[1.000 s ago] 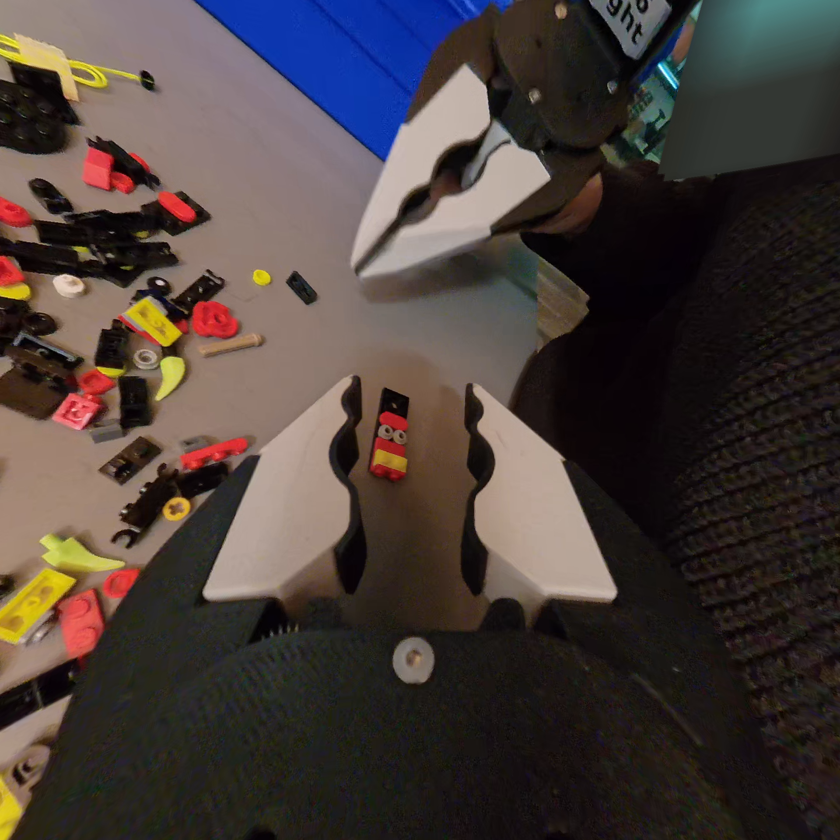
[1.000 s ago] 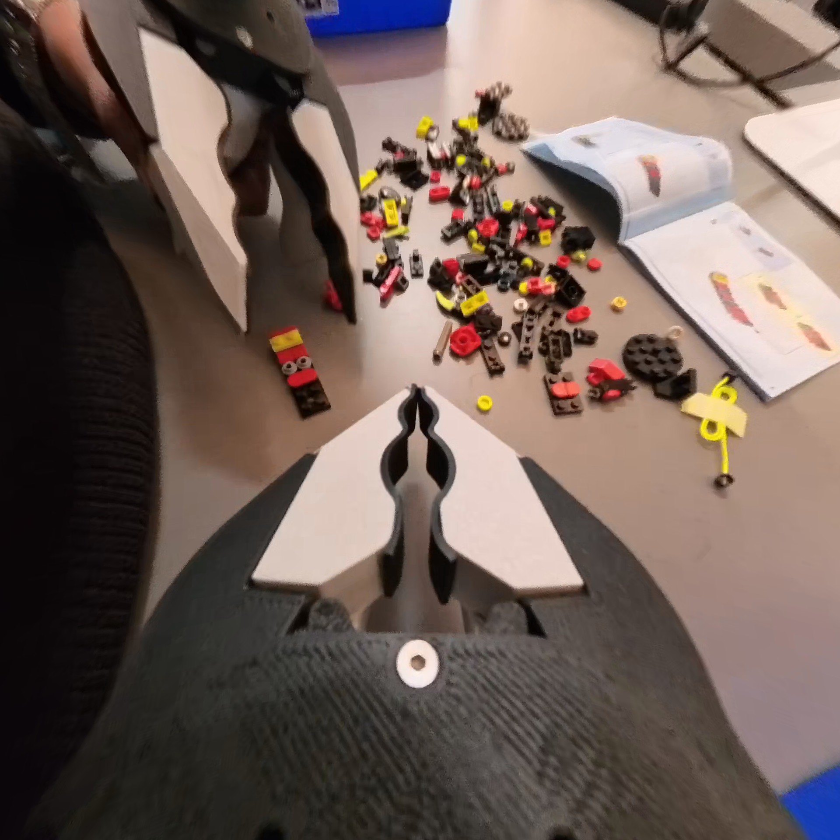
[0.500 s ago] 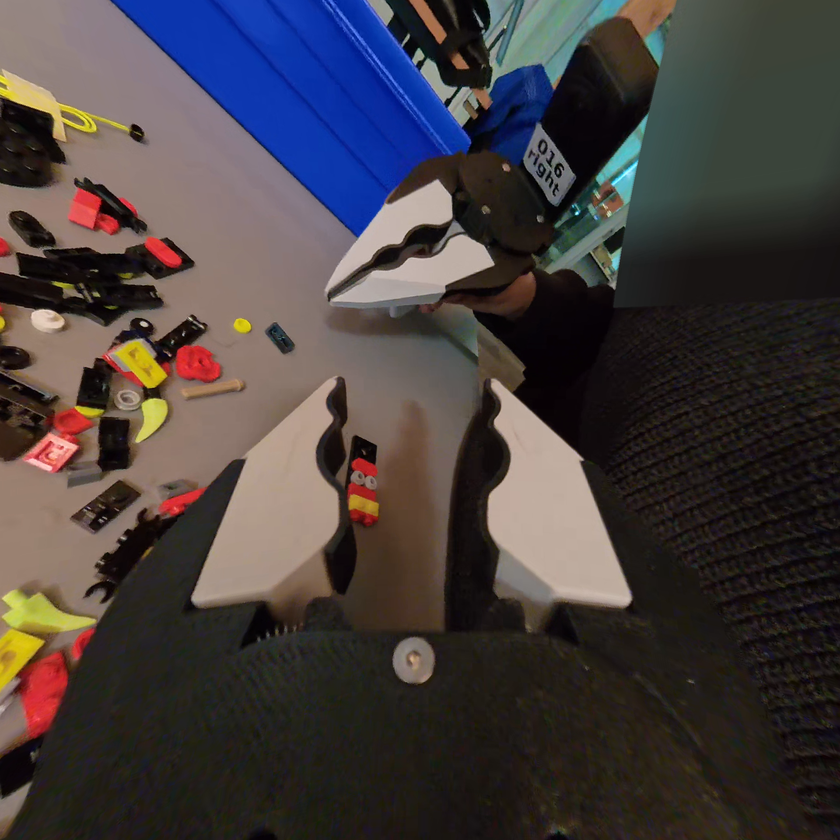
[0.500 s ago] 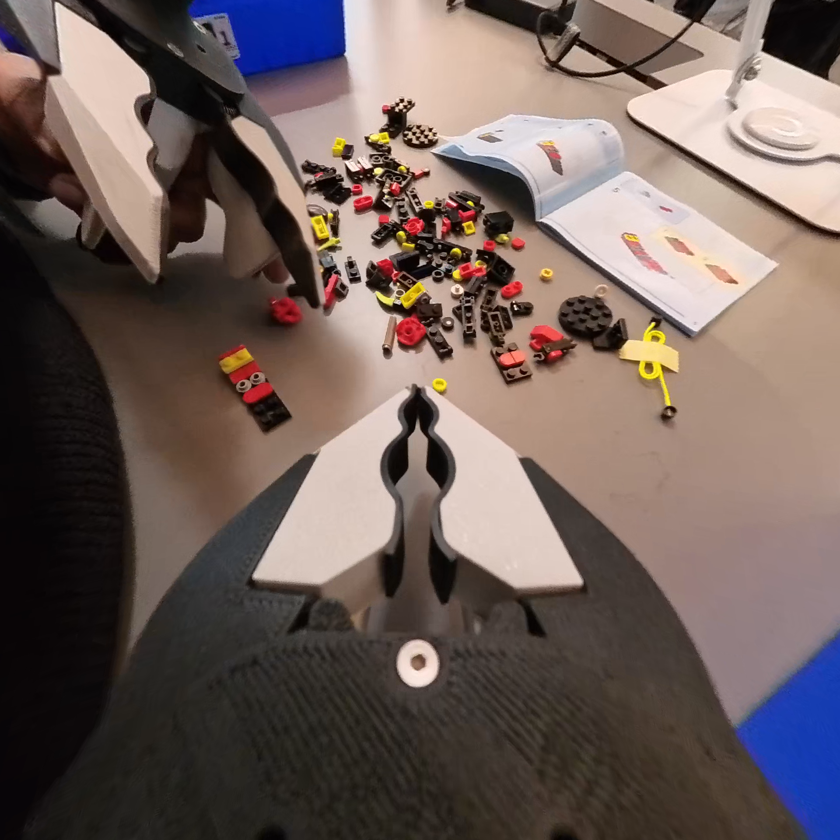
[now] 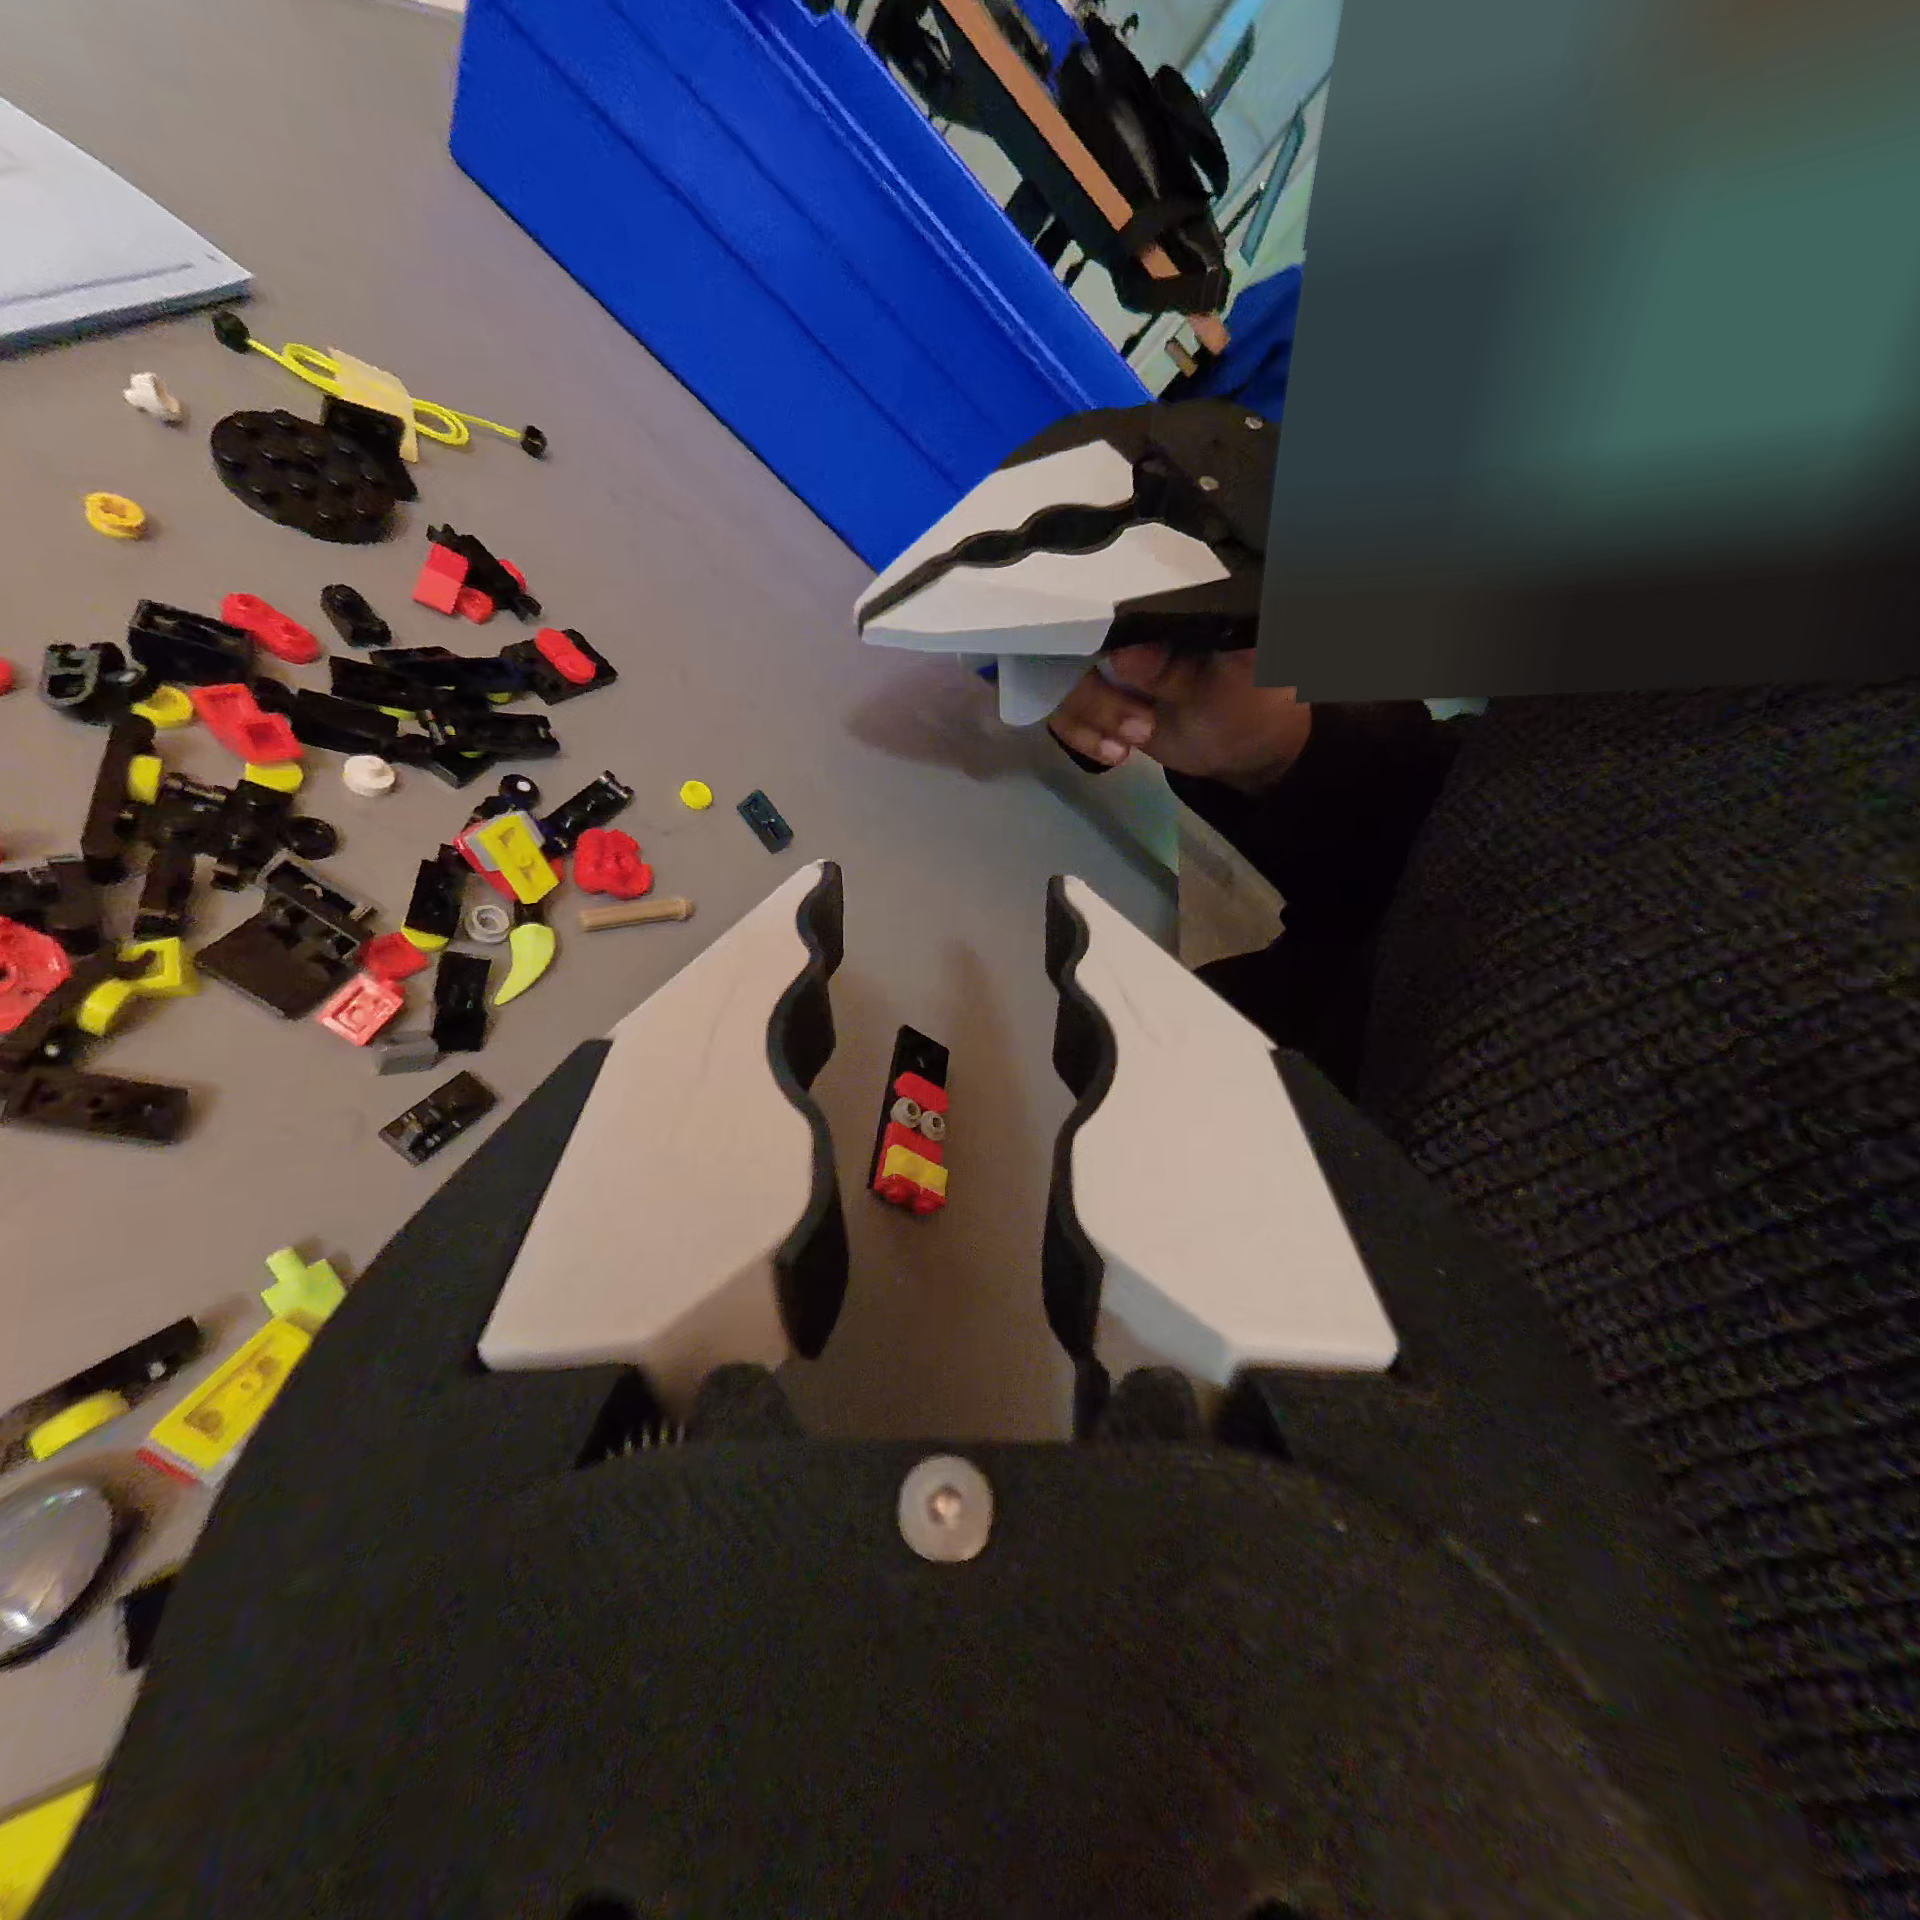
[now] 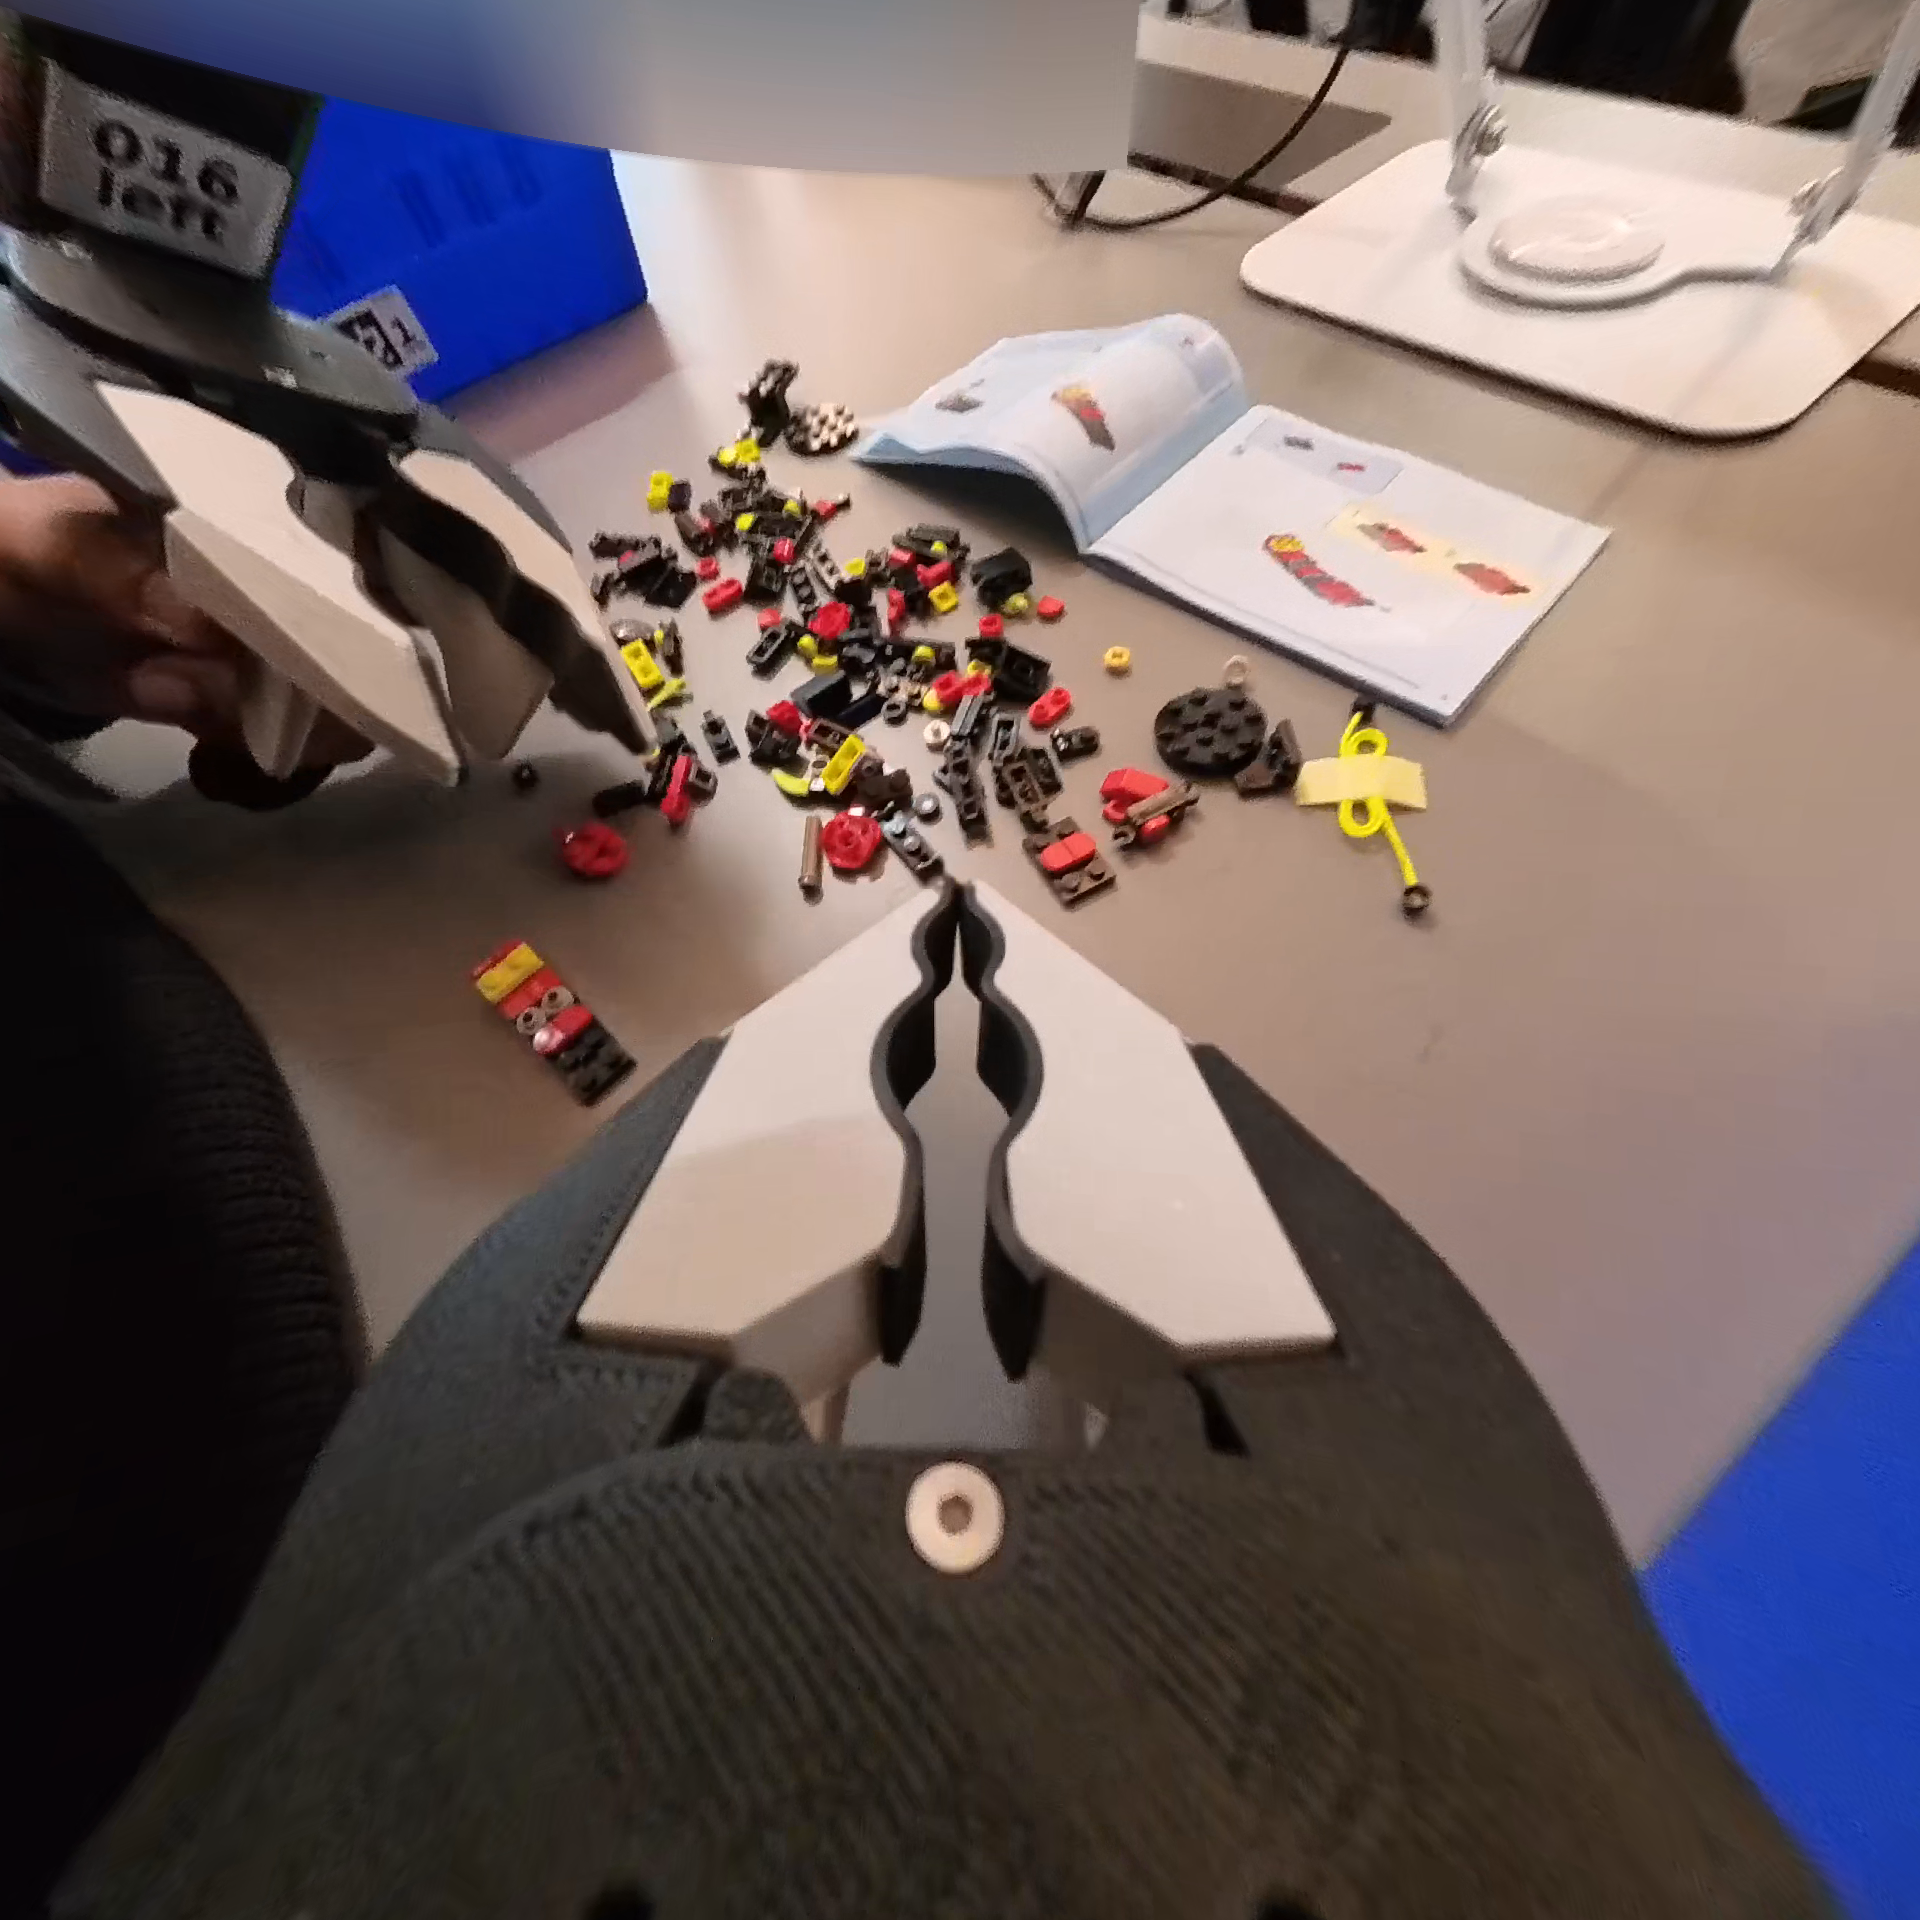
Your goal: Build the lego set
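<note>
A small black, red and yellow lego assembly (image 5: 914,1132) lies flat on the grey table; it also shows in the right wrist view (image 6: 551,1018). My left gripper (image 5: 940,894) is open and empty, held above the assembly, which shows between its fingers. My right gripper (image 6: 956,894) is shut and empty, above the table to the right of the assembly. It also shows in the left wrist view (image 5: 873,613), raised near the table's edge. A scatter of loose black, red and yellow pieces (image 6: 862,665) lies beyond.
An open instruction booklet (image 6: 1247,509) lies at the far right of the pieces. A blue bin (image 5: 748,239) stands on the table. A white stand base (image 6: 1558,270) sits at the back. A black round plate (image 6: 1210,727) and a yellow cord (image 6: 1371,800) lie near the booklet. Spacing between my two grippers at the tips: around 9 cm.
Both grippers have risen and drawn back from the table. The left one stays open over the assembly; the right one stays shut. The assembly has not moved.
</note>
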Available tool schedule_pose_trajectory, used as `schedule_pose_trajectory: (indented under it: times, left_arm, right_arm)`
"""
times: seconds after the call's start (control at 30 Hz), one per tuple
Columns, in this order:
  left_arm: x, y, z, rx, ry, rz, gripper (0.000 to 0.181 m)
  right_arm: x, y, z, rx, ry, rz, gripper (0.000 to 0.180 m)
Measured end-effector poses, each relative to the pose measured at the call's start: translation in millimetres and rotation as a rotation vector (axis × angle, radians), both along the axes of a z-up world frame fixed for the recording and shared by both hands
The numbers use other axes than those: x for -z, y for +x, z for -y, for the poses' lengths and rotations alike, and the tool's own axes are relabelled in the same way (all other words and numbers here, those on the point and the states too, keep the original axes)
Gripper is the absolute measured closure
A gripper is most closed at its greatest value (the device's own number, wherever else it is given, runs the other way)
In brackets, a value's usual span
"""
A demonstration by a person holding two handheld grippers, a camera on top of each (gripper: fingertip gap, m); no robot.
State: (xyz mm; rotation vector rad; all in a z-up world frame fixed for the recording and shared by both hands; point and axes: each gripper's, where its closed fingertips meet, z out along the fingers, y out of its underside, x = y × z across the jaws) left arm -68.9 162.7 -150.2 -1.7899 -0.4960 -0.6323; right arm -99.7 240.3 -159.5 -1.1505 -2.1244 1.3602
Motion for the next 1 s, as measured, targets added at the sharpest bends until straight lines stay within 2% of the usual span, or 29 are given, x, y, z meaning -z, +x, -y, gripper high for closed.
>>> schedule_pose_trajectory:
  times: [0.2,0.53,0.77,0.87,1.0]
  left_arm:
    - [2,-4,5,-0.027,0.004,0.05,0.141]
    - [5,-2,6,-0.007,0.02,0.153,0.14]
    - [26,2,4,0.004,-0.121,-0.037,0.139]
    - [29,1,4,0.005,-0.127,-0.02,0.139]
    - [30,-4,5,-0.013,-0.127,0.01,0.139]
  right_arm:
    - [0,-8,-4,0.021,0.041,-0.032,0.18]
    - [20,-8,-2,-0.002,-0.001,0.094,0.18]
    - [25,-23,-15,0.083,0.143,-0.019,0.18]
    - [36,-25,-19,0.117,0.183,0.018,0.18]
    - [44,-35,-38,0.261,0.231,0.044,0.18]
